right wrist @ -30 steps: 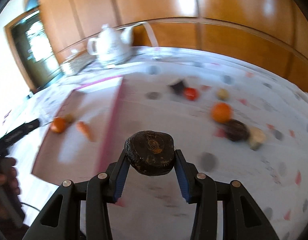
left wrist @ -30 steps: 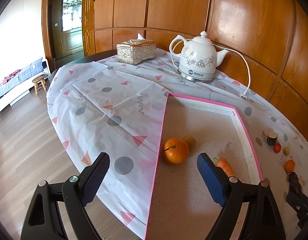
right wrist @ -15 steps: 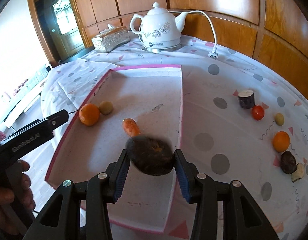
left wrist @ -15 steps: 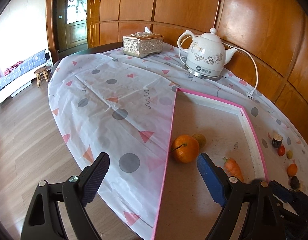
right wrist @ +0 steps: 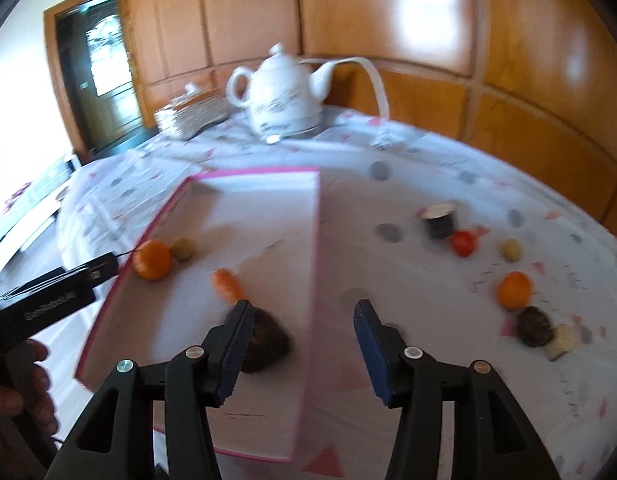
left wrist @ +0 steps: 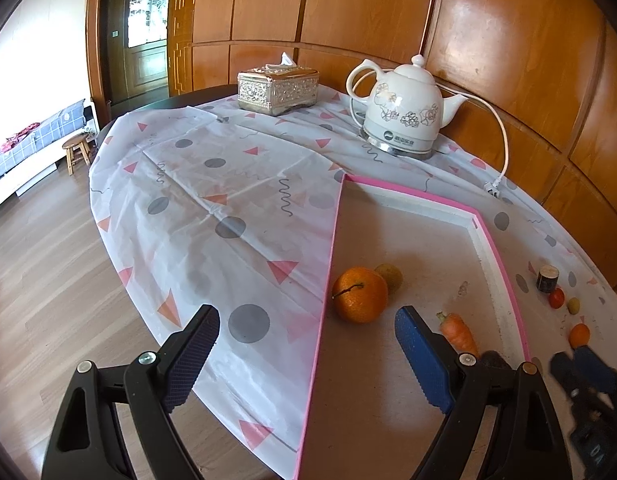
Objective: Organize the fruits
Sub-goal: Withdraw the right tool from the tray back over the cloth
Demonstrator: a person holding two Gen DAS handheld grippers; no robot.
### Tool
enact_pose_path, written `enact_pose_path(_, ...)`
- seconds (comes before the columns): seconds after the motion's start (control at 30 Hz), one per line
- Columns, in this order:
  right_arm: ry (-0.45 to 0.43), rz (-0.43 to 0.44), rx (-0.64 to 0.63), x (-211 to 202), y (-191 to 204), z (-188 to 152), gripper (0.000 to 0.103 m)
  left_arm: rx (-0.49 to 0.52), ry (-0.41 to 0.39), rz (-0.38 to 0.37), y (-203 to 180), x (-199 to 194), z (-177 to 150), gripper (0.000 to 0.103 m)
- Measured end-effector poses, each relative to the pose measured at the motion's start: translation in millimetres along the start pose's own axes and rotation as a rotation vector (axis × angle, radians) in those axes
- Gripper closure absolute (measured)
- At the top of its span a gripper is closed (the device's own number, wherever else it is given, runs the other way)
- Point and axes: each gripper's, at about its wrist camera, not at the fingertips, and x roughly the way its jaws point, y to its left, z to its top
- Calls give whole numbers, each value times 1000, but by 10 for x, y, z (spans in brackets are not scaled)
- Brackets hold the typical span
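A pink-rimmed tray [right wrist: 252, 172] holds an orange [right wrist: 152, 260], a small yellowish fruit [right wrist: 183, 247], a carrot [right wrist: 228, 285] and a dark brown fruit [right wrist: 268, 340]. My right gripper [right wrist: 303, 308] hangs over the tray's right rim with its jaws opening. The dark fruit lies on the tray floor just beyond the left finger, not gripped. My left gripper [left wrist: 304, 320] stands wide open and holds nothing, over the tray's near left rim [left wrist: 328, 280], close to the orange [left wrist: 360, 294] and the carrot [left wrist: 456, 330].
On the cloth right of the tray lie an orange [right wrist: 514, 289], a dark fruit [right wrist: 534, 326], a tomato [right wrist: 463, 243], a yellowish fruit [right wrist: 511, 250] and a dark stub [right wrist: 439, 220]. A white kettle [left wrist: 402, 116] and a tissue box [left wrist: 278, 90] stand at the back.
The right gripper carried the dark fruit over the tray, then its jaws parted and the fruit now lies in the tray. The left gripper kept its place, still open.
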Motion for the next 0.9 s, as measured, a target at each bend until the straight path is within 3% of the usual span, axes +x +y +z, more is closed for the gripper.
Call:
enact_pose_path(0.17, -44, -130, 68, -153, -321, -49, 49, 9, -2, -8, -42, -28, -7, 13)
enact_pose_path(0.27, -53, -192, 139, -222, -607, -113, 43, 13, 0, -11, -55, -28, -12, 13)
enact_pose_path(0.9, 5, -582, 523, -687, -2446, -893, 39, 57, 17, -35, -155, -17, -55, 13)
